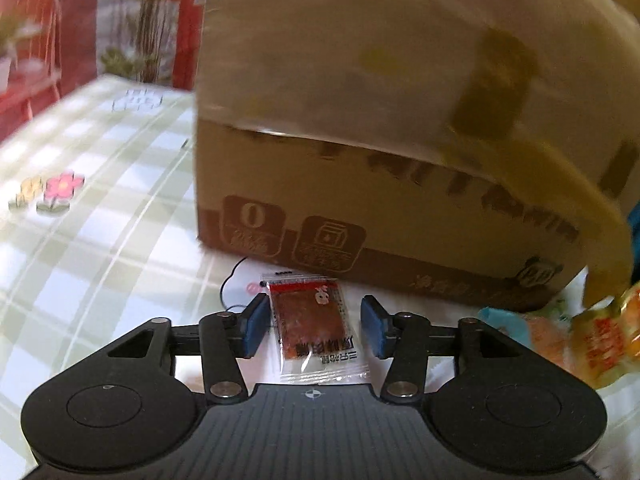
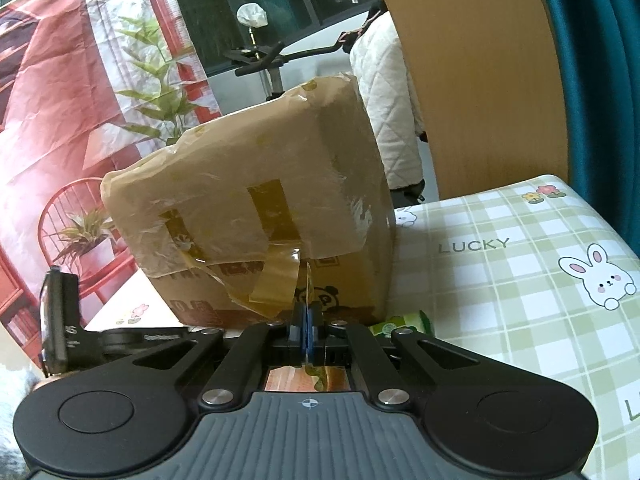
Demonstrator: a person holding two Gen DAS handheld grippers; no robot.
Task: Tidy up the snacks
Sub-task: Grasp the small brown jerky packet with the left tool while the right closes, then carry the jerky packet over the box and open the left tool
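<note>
In the left wrist view my left gripper (image 1: 314, 326) is open, its blue pads on either side of a clear sachet with a brown snack (image 1: 314, 326) that lies flat on the table. A taped cardboard box (image 1: 380, 140) stands just behind it. Orange-wrapped snacks (image 1: 600, 336) lie at the right. In the right wrist view my right gripper (image 2: 306, 334) is shut on a thin snack packet (image 2: 309, 292) held edge-on, in front of the same box (image 2: 256, 208). A green packet (image 2: 400, 326) lies by the box's right corner.
The table carries a green checked cloth (image 2: 520, 280) with rabbit and "LUCKY" prints. A red patterned backdrop (image 2: 60, 100) hangs at the left. A wooden panel (image 2: 480, 80) and a white quilted jacket (image 2: 384, 100) stand behind the table. Loose tape (image 2: 272, 284) hangs off the box.
</note>
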